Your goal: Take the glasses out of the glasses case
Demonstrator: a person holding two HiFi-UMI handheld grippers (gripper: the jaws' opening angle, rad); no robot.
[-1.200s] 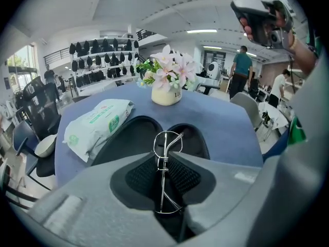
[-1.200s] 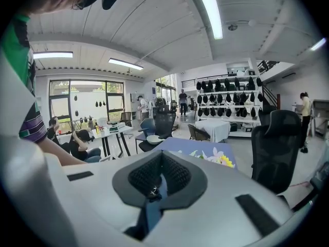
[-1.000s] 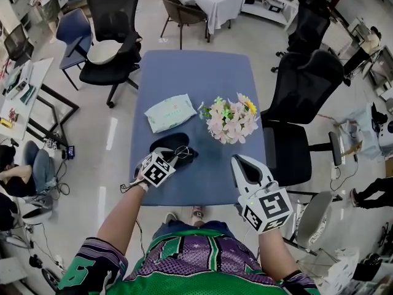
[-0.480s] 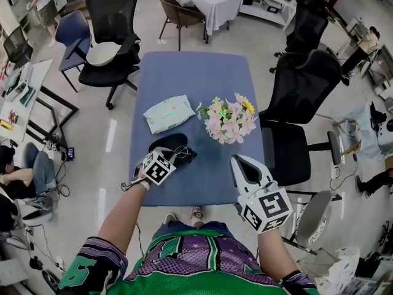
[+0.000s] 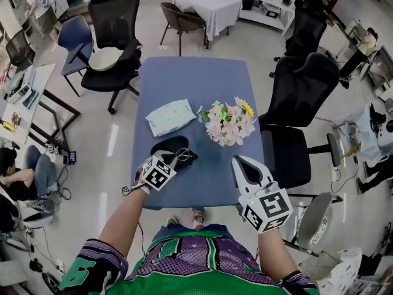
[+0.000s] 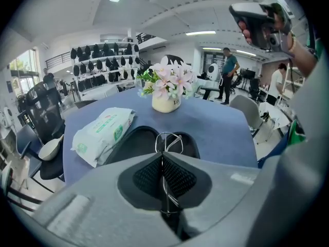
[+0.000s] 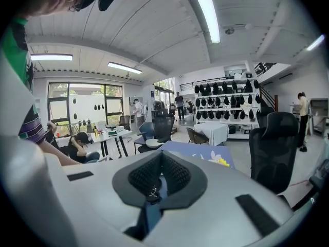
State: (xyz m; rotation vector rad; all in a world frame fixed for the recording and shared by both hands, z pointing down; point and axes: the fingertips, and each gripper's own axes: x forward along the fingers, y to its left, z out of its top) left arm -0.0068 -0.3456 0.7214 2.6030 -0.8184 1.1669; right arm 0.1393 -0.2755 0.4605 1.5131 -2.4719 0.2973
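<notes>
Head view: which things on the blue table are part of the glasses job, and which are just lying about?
Job:
- open black glasses case
- thin wire-framed glasses, pinched between the jaws of the left gripper

Lying about:
- white-and-green wipes pack
- pink-and-white flowers in a cream pot
- right gripper, empty

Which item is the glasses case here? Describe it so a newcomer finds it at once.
On the blue table, look at the near left part, closer to the person than the white wipes pack and left of the flowers. The glasses case is the black oval shell lying open there, just beyond the left gripper pinching the glasses; nothing else on the tabletop is black.
</notes>
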